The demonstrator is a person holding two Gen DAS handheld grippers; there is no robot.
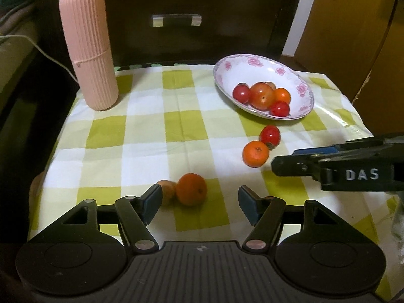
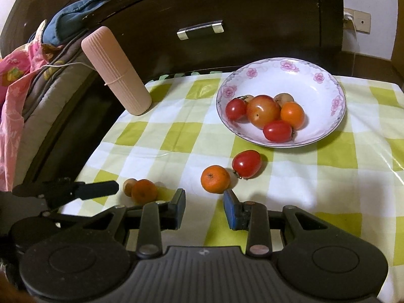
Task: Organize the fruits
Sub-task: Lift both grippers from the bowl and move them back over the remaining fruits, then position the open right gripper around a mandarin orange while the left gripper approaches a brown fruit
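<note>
Fruit waits loose on the cloth (image 1: 181, 131): an orange (image 1: 191, 188) touching a small tan fruit (image 1: 167, 190) just ahead of the left gripper (image 1: 199, 203), whose jaws stand apart, empty. Centre them on the round, dimpled orange, squeeze gently, then carry it to the glossy plate (image 1: 262, 63). Right gripper (image 2: 204, 208) holds nothing, jaws narrow.

I see a surface covered by a green-and-white checked cloth (image 2: 176, 131). Taking the flowered plate (image 2: 325, 91) as my landmark: a ribbed pink container (image 2: 118, 83) stands well to its left at the cloth's far edge. Just in front of the plate lie a red tomato (image 2: 247, 163) and a small orange (image 2: 215, 178), side by side. Farther forward and left lie another orange (image 2: 144, 190) and a small brown fruit (image 2: 129, 186), touching.
</note>
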